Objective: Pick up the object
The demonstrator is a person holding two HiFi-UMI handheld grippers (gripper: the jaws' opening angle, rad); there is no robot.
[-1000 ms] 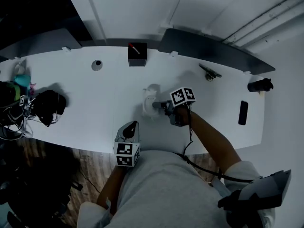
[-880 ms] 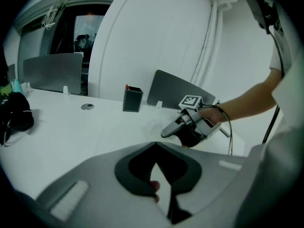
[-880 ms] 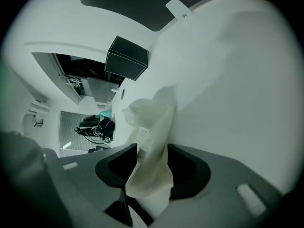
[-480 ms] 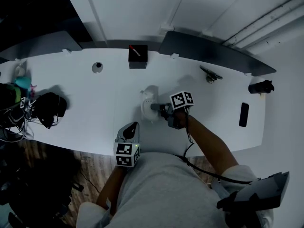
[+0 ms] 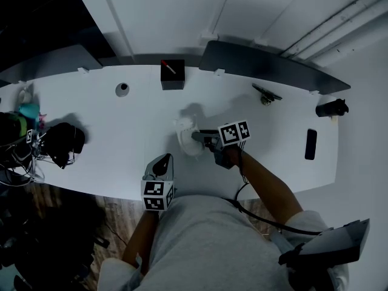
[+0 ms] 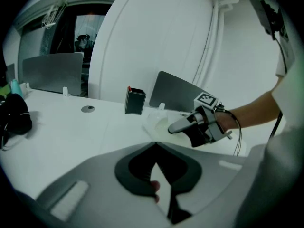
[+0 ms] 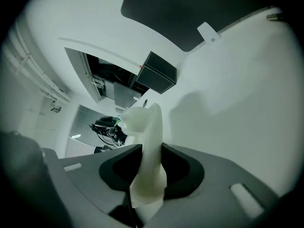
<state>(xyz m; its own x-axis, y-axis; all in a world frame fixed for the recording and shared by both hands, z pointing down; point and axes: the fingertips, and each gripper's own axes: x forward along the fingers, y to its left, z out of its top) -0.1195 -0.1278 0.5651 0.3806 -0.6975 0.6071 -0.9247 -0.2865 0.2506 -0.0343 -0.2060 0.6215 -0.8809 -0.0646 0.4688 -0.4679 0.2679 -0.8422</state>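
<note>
The white object (image 7: 145,146) is sitting on the white table (image 5: 109,138), on the person's side of the black box (image 5: 172,74) and slightly to that box's right. It is looking smooth, waxy and slightly translucent, with a narrow curved body that is swelling into a rounded knob at its far end. The right gripper (image 5: 197,136) is reaching in from the box's right-hand side, and its 2 dark jaws are closing on the object's narrow middle. In the right gripper view both pads are already touching it, 1 on each side.

The left gripper (image 5: 160,165) is hovering farther from the box, over the table's near edge. Its 2 jaws are standing pressed together with nothing gripped.

The box itself is standing as a matte, square-sided cube with a thin red item lying across its top. A small round metal disc (image 5: 122,89) is lying flat to the box's left. A dark grey, flat divider panel (image 5: 260,62) is standing upright along the table's back edge to the box's right. Farther right of the box, a slim black rectangular slab (image 5: 311,144) is lying flat. Far to the box's left, a bulky black bundle (image 5: 60,141) with trailing cables is resting on the table.
</note>
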